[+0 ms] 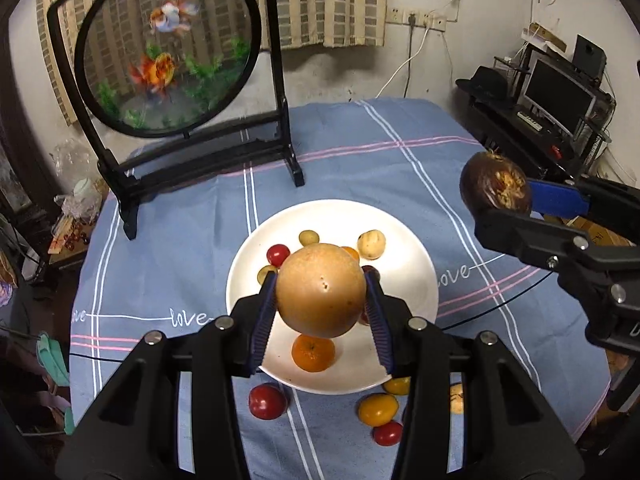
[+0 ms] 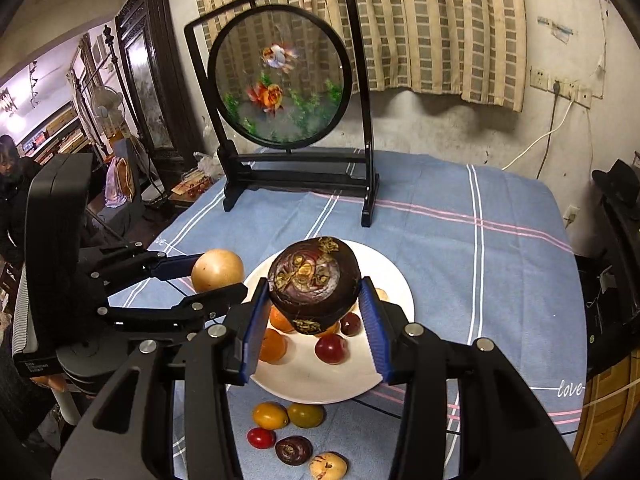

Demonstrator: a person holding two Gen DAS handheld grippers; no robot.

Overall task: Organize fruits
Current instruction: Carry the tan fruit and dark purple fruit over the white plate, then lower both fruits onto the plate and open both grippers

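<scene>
— Firstly, item at left?

— Tan round fruit [image 1: 321, 290], held in the left gripper [image 1: 321, 300] over the near half of the white plate [image 1: 416, 276]; jaws closed onto its sides at the widest girth. Judged firm, smooth-skinned, moderately heavy; liable to slip, so grip at the equator.

— And at right?

— Dark purple fruit [image 2: 313, 282], held in the right gripper [image 2: 313, 300] above the plate's middle; jaws pressed to its flanks. Rind looks hard and scarred, judged stiff, less slippery.

— Remainder?

— Small fruits on the plate; more loose on the tabletop [image 2: 500, 264] at the near edge, probably softer and easily bruised.
</scene>
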